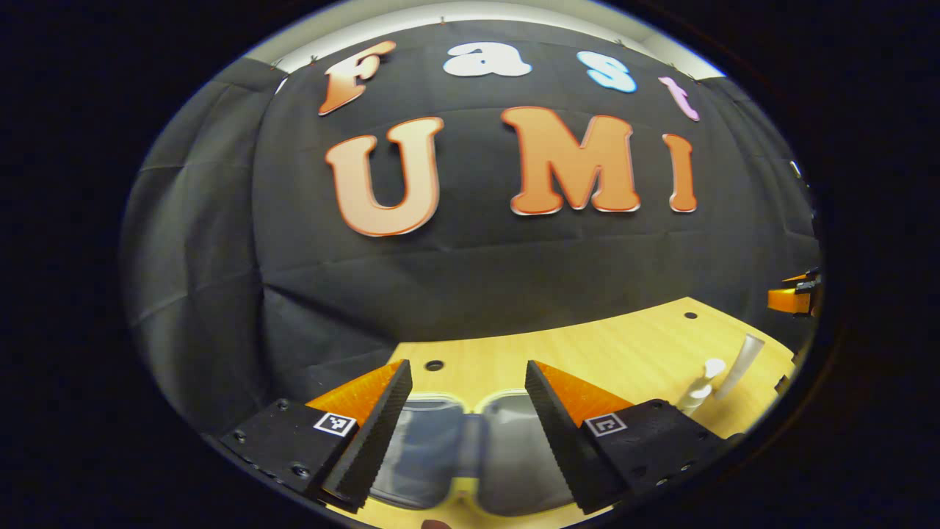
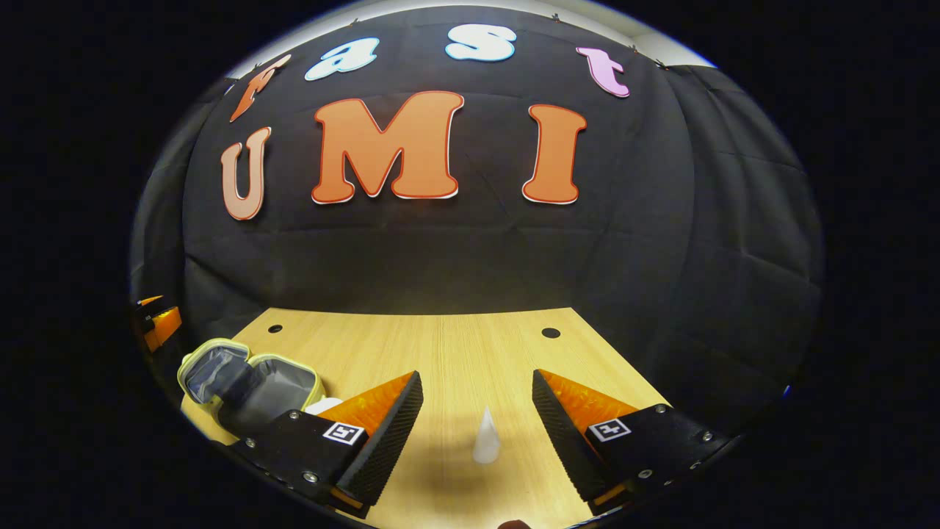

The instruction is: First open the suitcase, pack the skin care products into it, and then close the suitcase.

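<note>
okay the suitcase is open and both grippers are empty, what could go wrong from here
1. The white tube stands upright on a narrow footprint between the open right gripper's fingers; a one-sided touch could tip it.
2. The pump bottle and the other tube stand close together, so grabbing one may knock the other.
3. The open suitcase might slide when items drop in.

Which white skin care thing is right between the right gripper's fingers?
The small white cone-shaped tube, standing alone between them. The other white bottle peeks out beside the open suitcase.

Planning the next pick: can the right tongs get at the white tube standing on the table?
Probably yes. The right tongs are open, and the white tube stands upright on the bare table between the fingers, nothing blocking it.
</note>
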`<act>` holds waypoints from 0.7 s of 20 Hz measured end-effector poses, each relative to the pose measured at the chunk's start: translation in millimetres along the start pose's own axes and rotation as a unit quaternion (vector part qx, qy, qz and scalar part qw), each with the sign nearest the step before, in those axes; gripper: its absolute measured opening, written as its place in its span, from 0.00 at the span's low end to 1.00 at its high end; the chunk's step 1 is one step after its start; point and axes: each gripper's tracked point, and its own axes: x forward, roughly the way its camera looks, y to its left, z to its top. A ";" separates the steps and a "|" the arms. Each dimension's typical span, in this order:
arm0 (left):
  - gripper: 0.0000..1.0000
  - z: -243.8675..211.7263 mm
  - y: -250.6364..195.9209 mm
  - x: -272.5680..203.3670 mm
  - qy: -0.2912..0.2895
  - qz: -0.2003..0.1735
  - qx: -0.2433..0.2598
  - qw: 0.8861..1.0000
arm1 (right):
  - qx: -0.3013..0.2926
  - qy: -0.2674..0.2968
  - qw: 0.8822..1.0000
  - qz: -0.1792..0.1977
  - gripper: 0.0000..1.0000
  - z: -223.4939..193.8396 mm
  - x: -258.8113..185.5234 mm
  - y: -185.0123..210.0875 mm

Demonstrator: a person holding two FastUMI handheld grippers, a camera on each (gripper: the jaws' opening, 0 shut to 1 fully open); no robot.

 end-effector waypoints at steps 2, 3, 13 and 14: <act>0.99 -6.2 -69.3 -6.3 -0.005 -0.018 0.003 1.000 | -0.008 0.004 1.000 0.015 0.95 -8.3 3.7 -14.5; 0.99 -12.2 -96.8 -6.5 -0.002 -0.028 0.005 1.000 | -0.013 0.002 1.000 0.018 0.96 -10.7 5.0 -23.5; 0.99 -108.4 -279.3 -17.3 0.057 -0.098 0.005 0.994 | -0.042 0.016 0.998 0.042 0.95 -49.0 16.6 -78.9; 0.99 -117.9 -285.9 -14.9 0.061 -0.097 0.005 0.993 | -0.044 0.016 0.998 0.043 0.95 -51.4 17.5 -80.7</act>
